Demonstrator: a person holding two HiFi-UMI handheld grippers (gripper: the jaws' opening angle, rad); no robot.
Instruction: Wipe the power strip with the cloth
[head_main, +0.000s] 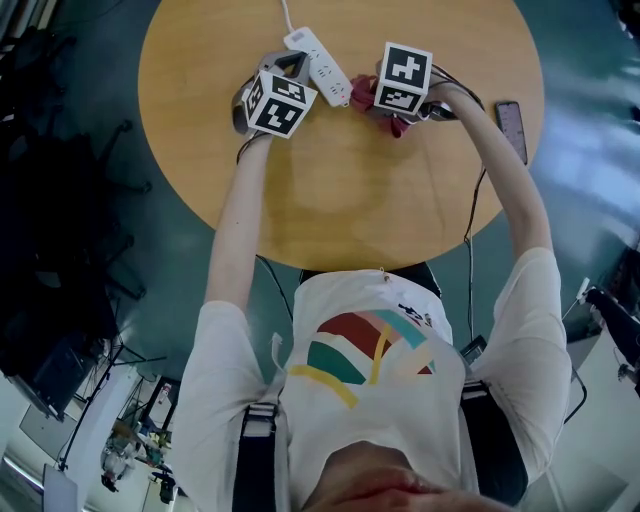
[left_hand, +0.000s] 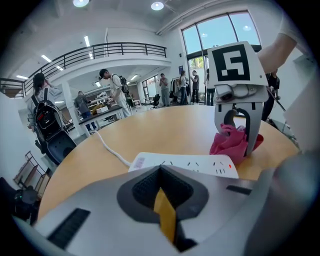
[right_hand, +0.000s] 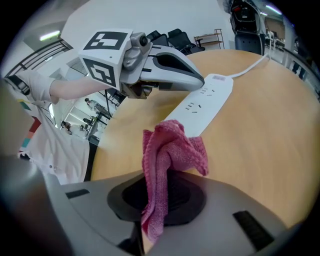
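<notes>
Okay, so the white power strip (head_main: 320, 62) lies at an angle near the far edge of the round wooden desk (head_main: 340, 190), and its cord (head_main: 285, 15) runs off that far edge. The left gripper (left_hand: 160, 172) has its fingers shut with nothing between them. Its tip sits on or just over the cord end of the strip, though I can't tell if it actually presses down. The right gripper (right_hand: 155, 200) has its fingers clamped on a bunched pink cloth (right_hand: 167, 155), and the wad is right at the strip's other end.

Here's what I'd worry about. If the left tip isn't really pinning the strip, a wipe along it could just shove the whole thing toward the far edge. The cloth is a small lump too, so tilt wrong and bare fingers scrape the sockets instead. There's also a little red light (left_hand: 230, 166) at the cloth end, so the strip may be live.
</notes>
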